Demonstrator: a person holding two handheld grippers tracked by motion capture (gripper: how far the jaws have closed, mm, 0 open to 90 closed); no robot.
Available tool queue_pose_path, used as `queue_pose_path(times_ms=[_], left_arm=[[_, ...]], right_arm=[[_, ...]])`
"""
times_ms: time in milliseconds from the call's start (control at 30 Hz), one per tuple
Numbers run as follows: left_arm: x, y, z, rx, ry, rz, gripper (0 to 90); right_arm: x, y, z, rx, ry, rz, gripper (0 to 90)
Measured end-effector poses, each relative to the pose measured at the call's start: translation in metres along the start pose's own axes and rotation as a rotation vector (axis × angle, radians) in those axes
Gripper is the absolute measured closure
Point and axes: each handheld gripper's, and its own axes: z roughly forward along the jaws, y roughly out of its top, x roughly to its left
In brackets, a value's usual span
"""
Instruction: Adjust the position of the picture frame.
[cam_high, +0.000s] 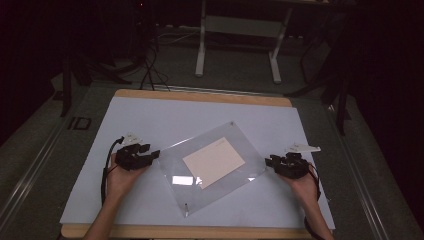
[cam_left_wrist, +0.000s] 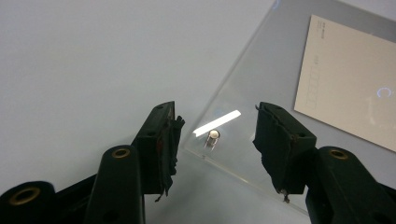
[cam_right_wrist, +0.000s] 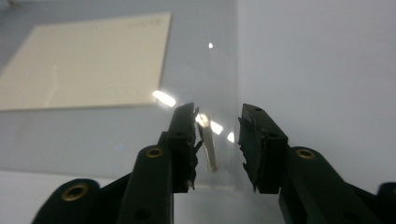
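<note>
We find the clear rectangular acrylic plate (cam_high: 212, 167) lying askew mid-desk on the pale sheet covering the wooden desk (cam_high: 200, 96), a cream paper card (cam_high: 214, 162) under it. Left tool (cam_high: 150, 154) released, jaws straddling the plate's corner and its small metal standoff (cam_left_wrist: 212, 138). Right tool (cam_high: 269, 161) released at the opposite corner, beside another standoff (cam_right_wrist: 209, 147). Bare sheet surrounds the plate; desk edges well apart from it.

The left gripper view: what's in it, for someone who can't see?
Two open black jaws of the left gripper frame a corner of a clear plastic sheet with a small metal peg. A cream card lies under it, on a white table.
</note>
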Motion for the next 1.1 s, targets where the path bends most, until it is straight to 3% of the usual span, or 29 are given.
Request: queue_pose_path(times_ms=[133,400,500,767,967,1100], left_arm=[[-0.001,-0.001,0.001,0.005,-0.006,0.001,47.9],[-0.014,-0.001,0.001,0.015,-0.048,0.068,48.8],[-0.017,-0.001,0.002,0.022,-0.058,0.090,48.9],[-0.023,-0.001,0.002,0.031,-0.094,0.119,50.6],[-0.029,-0.003,-0.004,0.029,-0.137,0.150,51.1],[-0.032,-0.005,-0.006,0.027,-0.162,0.160,51.2]], right_arm=[[-0.004,-0.006,0.008,0.003,0.037,0.003,71.9],[0.004,-0.010,0.018,0.024,0.005,-0.039,82.9],[0.006,-0.010,0.018,0.028,-0.016,-0.068,84.0],[0.007,-0.007,0.018,0.040,-0.027,-0.076,84.9],[0.001,0.009,0.023,0.025,-0.061,-0.064,85.3],[-0.010,0.031,0.035,0.009,-0.089,-0.057,85.4]])
